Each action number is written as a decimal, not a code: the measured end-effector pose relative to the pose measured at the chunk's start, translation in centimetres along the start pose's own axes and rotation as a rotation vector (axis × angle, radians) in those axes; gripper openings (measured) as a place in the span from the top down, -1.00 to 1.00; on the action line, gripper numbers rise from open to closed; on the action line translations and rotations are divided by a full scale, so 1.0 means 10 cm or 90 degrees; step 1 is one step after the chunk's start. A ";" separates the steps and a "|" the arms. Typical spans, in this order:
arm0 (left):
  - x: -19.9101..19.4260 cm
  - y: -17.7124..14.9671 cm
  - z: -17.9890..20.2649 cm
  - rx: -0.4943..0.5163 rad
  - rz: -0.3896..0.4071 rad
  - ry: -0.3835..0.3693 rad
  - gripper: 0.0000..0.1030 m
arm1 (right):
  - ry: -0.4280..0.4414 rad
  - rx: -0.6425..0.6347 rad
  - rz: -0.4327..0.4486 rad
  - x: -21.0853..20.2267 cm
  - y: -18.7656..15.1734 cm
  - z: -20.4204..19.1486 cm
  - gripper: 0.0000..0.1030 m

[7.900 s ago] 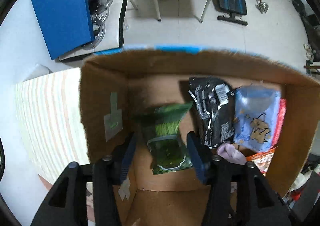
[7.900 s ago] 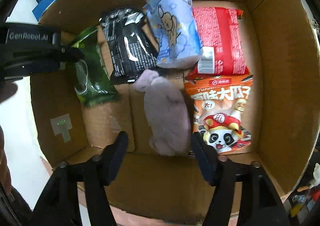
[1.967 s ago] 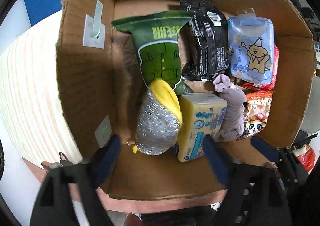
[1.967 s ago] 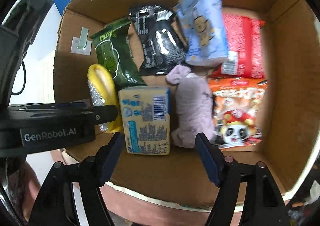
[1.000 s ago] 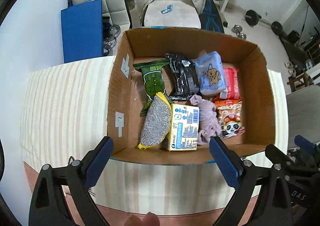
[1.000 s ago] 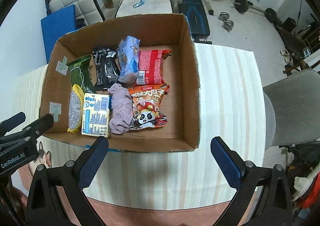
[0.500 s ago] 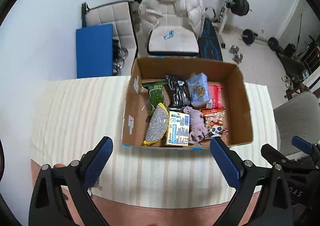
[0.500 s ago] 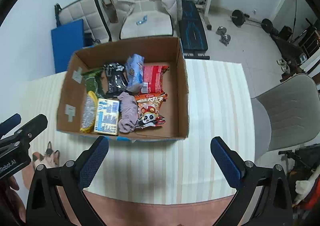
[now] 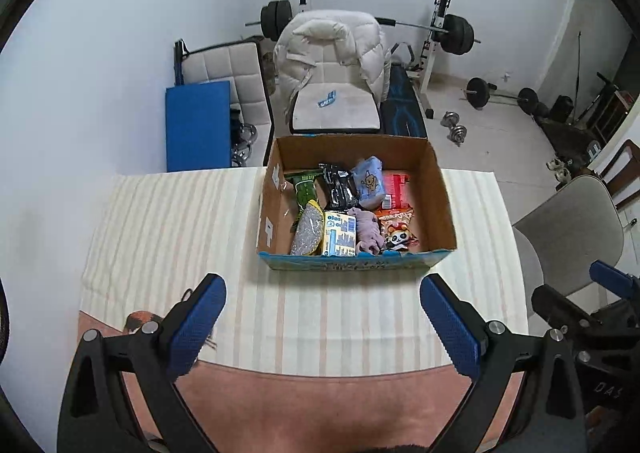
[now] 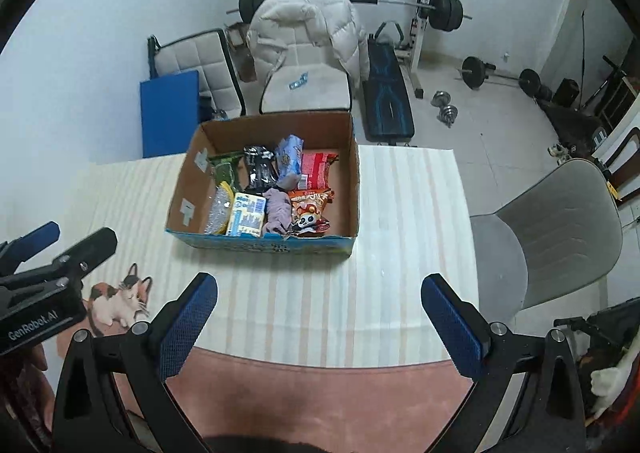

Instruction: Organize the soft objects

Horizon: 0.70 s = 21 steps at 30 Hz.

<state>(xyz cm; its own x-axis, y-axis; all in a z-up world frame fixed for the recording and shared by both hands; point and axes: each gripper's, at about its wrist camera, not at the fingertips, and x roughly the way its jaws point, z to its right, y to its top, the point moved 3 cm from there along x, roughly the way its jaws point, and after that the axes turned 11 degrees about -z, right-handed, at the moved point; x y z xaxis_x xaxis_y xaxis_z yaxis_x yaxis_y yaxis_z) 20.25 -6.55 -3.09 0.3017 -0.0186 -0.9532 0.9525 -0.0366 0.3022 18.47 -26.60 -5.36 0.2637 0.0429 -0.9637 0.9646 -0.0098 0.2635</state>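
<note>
My left gripper hangs above the striped table with its jaws spread wide and nothing between them. Ahead of those jaws, well apart from the fingertips, sits the cardboard box, roughly centred between my two blue pads.

Inside it, from left to right in the near row, lie the silver-and-yellow scouring sponge, the yellow tissue pack, the mauve cloth and the panda snack bag. Behind them I see the green packet, the black packet, the light blue pack and the red packet.

My right gripper also hovers empty, jaws wide apart, over the near part of the table. From there the box lies ahead and to the left of the gap's middle, well clear of both fingers. A grey chair stands off beyond my right-hand finger.
</note>
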 end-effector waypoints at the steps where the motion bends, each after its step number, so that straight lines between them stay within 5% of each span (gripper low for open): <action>1: -0.07 -0.04 0.01 0.001 0.004 -0.003 -0.94 | 0.001 0.000 0.004 -0.06 -0.04 0.00 -1.00; 12: -0.62 -0.35 0.03 0.001 0.053 -0.007 -0.94 | -0.004 -0.034 0.059 -0.76 -0.45 -0.14 -1.00; 21: -0.71 -0.38 -0.08 -0.026 0.072 -0.002 -0.94 | -0.015 -0.007 0.095 -0.92 -0.43 -0.07 -1.00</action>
<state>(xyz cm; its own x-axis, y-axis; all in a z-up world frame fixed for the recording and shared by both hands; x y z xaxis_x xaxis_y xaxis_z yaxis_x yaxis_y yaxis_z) 14.52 -5.46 2.50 0.4070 -0.0237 -0.9131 0.9134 0.0066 0.4069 11.84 -26.26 2.42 0.4037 0.0181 -0.9147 0.9149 -0.0034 0.4037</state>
